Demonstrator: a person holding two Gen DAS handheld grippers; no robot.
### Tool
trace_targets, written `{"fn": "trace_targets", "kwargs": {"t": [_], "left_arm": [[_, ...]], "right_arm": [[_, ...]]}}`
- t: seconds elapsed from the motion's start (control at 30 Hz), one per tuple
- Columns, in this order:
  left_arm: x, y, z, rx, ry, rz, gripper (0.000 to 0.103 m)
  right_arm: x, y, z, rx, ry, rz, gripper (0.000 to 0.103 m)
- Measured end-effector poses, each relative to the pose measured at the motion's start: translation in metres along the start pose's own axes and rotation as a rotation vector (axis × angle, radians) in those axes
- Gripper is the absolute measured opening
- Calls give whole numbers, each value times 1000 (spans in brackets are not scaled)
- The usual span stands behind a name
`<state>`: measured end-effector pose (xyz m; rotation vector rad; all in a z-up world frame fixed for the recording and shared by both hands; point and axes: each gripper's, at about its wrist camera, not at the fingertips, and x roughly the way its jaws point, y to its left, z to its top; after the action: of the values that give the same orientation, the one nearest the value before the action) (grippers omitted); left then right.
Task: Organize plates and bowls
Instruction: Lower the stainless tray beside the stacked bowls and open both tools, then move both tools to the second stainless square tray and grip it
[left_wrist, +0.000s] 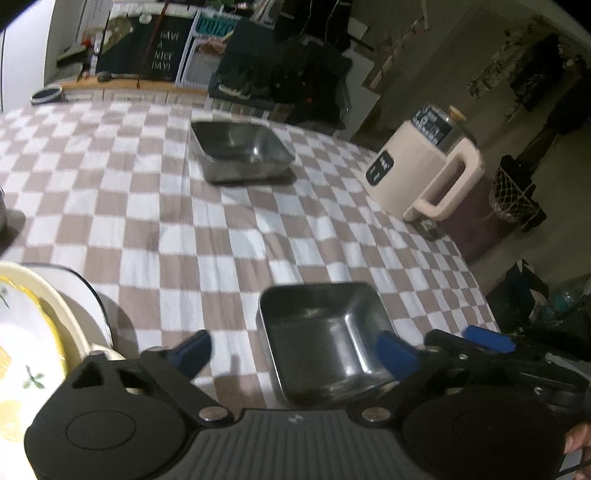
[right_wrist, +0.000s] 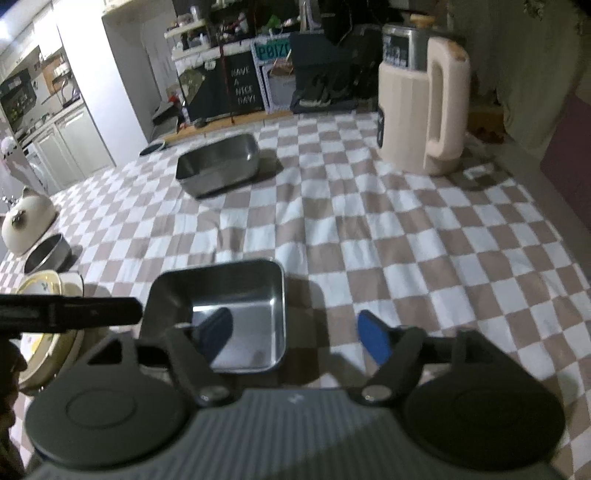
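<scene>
Right wrist view — two steel trays (right_wrist: 225, 314) (right_wrist: 218, 164), both grippers (right_wrist: 295, 334) (left_wrist: 295, 350) spread, empty.

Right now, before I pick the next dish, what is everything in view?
steel trays: two, silver; near tray by the grippers, far tray mid-table.
plates: a stack, cream and yellow, left edge of table.
round tin: one, dark, beyond the plates.
kettle: one, cream, far left.
jug: one, cream, far right.
tablecloth: one, checked brown and white.
left gripper: open, straddling one side of the near tray.
right gripper: open, one finger over the near tray.
</scene>
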<state>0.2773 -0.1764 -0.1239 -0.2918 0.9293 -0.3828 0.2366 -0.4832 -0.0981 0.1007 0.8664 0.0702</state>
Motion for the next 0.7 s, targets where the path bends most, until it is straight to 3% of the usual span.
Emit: {"fn": "trace_targets", "kwargs": {"t": [0.07,0.23,0.37,0.6,0.7], "left_arm": [[-10,-1,5,14,-34,22,103],[-31,6,26,1,-134,34,103],[-37,15,52,-44,-189,40,103],[-22,36,106,-145,-213,97,103],[-9,49,128,-198,-221,70,99]], "right_arm": [[-7,0,3,-17,-44,-5,103],[-18,-4,23,-52,-153,-13,103],[-10,-6,59,-64,-197,16,103],[32,0,129,-84,-192,56,102],[60,5,157,-85,-159,85,96]]}}
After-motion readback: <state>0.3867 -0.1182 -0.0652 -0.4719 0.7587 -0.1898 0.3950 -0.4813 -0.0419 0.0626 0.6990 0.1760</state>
